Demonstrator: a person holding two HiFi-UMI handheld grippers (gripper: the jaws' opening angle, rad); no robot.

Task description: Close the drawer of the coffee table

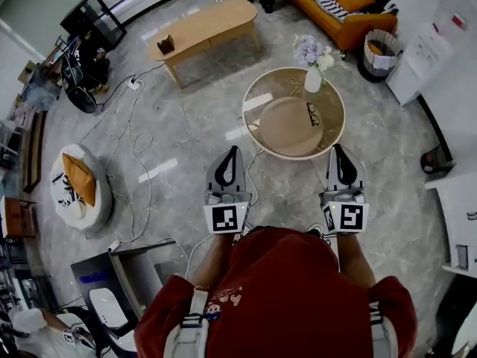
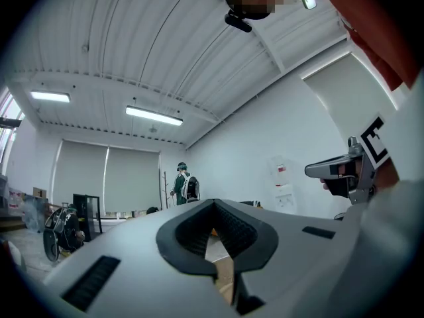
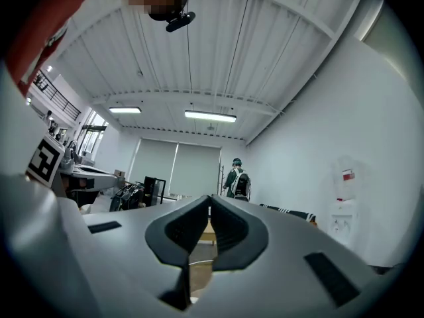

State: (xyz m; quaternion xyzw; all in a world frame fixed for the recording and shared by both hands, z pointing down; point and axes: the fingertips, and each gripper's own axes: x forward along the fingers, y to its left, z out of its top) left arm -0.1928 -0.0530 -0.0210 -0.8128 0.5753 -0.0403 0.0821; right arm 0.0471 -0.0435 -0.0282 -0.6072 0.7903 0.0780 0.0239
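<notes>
In the head view my left gripper [image 1: 233, 150] and right gripper [image 1: 337, 148] are held side by side at chest height, pointing level and away from me. Both are shut with nothing in them; the tips of each meet in the left gripper view [image 2: 213, 203] and the right gripper view [image 3: 209, 197]. Below and ahead stands a round glass-topped coffee table [image 1: 262, 99] with a wooden lower shelf. A long oval wooden coffee table [image 1: 205, 22] stands farther off. I cannot make out a drawer on either table.
A vase of flowers [image 1: 313, 74] stands on the round table, a small box [image 1: 165, 45] on the long one. Cables [image 1: 134, 144] trail over the floor at the left near a white pouf [image 1: 78, 186]. An orange sofa [image 1: 335, 2] is far right. A person [image 2: 184, 185] stands across the room.
</notes>
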